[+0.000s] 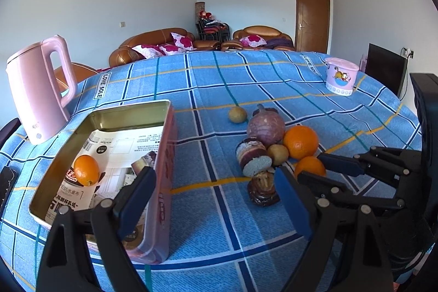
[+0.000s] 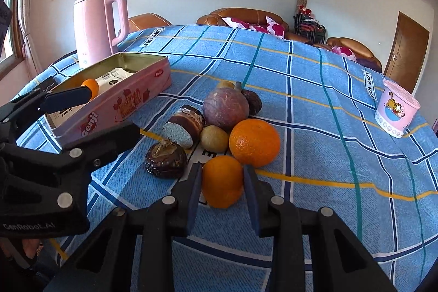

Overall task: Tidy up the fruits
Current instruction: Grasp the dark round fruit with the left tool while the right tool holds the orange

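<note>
Two grippers over a blue plaid tablecloth (image 2: pixel 314 106); brown sofas (image 1: pixel 161 41), wooden door (image 1: pixel 312 18) behind. Pink kettle (image 2: pixel 95 29) and cartoon cup (image 2: pixel 397 111) on table. Right gripper (image 2: pixel 223 182) angled down, jaws clamped on small orange (image 2: pixel 221 182) at the near edge of the fruit pile. Left gripper (image 1: pixel 216 190) wide apart, empty, beside pink tin (image 2: pixel 115 106) holding one orange (image 1: pixel 86 170).

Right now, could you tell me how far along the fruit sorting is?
Done: one small orange lies in the pink tin. In hand: the right gripper is shut on another small orange; the left gripper hangs open. Left: the large orange, purple fruit and the rest of the pile on the tablecloth.
</note>
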The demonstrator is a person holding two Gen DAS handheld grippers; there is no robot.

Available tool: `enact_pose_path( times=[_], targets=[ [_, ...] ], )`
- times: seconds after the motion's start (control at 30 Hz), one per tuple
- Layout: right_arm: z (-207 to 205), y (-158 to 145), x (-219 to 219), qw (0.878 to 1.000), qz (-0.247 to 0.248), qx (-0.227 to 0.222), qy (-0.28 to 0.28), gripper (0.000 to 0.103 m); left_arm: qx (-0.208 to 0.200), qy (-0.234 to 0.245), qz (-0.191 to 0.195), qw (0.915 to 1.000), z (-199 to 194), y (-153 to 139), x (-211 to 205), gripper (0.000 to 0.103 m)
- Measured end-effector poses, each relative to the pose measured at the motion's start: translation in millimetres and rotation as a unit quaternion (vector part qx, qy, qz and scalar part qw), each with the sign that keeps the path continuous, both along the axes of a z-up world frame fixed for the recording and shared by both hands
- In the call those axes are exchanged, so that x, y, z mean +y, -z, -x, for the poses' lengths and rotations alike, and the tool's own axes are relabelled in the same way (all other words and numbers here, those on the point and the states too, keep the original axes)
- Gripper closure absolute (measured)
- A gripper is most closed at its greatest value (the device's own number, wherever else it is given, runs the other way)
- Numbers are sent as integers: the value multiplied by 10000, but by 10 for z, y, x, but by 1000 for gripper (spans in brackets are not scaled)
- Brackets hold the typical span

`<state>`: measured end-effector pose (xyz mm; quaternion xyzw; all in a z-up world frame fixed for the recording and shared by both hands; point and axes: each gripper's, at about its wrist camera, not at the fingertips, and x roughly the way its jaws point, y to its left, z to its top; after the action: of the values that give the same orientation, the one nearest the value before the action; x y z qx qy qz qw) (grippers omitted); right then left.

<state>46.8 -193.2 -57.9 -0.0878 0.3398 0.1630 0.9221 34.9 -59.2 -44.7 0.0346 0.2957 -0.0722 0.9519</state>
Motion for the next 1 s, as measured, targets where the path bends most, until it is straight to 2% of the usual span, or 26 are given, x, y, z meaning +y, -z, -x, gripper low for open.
enact_pose_path(
  times=[0.17,0.23,0.3,0.37,0.43,0.53,0.7,0.77,0.8,0.83,1.0],
  targets=[
    [-2,-4,-66,9998,-140,-1,134,71,13,124,-9,9999,-6,-13,-55,14],
    [23,-6,-80,9998,-175,-42,124,71,37,259,58,9996,8,-13,-94,19],
    [42,-18,-124,9994,-280,-103,182,71,168,381,204,9989,-16,-1,-112,22],
    [70,-34,-188,9987,-413,-186,242,71,260,387,100,9989,-51,29,-154,24],
    [74,-51,-259,9978,-500,-246,354,71,349,436,84,9984,-75,55,-187,32],
    [65,-69,-359,9965,-624,-273,485,71,562,527,-39,9970,-139,107,-265,34],
    [71,-72,-356,9965,-644,-291,439,71,845,769,63,9934,-232,162,-359,40],
    [66,-74,-377,9962,-692,-280,454,72,987,725,92,9924,-289,197,-351,50],
    [62,-74,-389,9959,-750,-261,429,72,1076,782,200,9909,-315,215,-340,60],
    [61,-71,-390,9960,-747,-258,427,72,1115,813,247,9901,-323,224,-336,62],
    [93,-72,-367,9961,-741,-336,341,72,898,741,199,9930,-259,194,-336,63]
  ],
)
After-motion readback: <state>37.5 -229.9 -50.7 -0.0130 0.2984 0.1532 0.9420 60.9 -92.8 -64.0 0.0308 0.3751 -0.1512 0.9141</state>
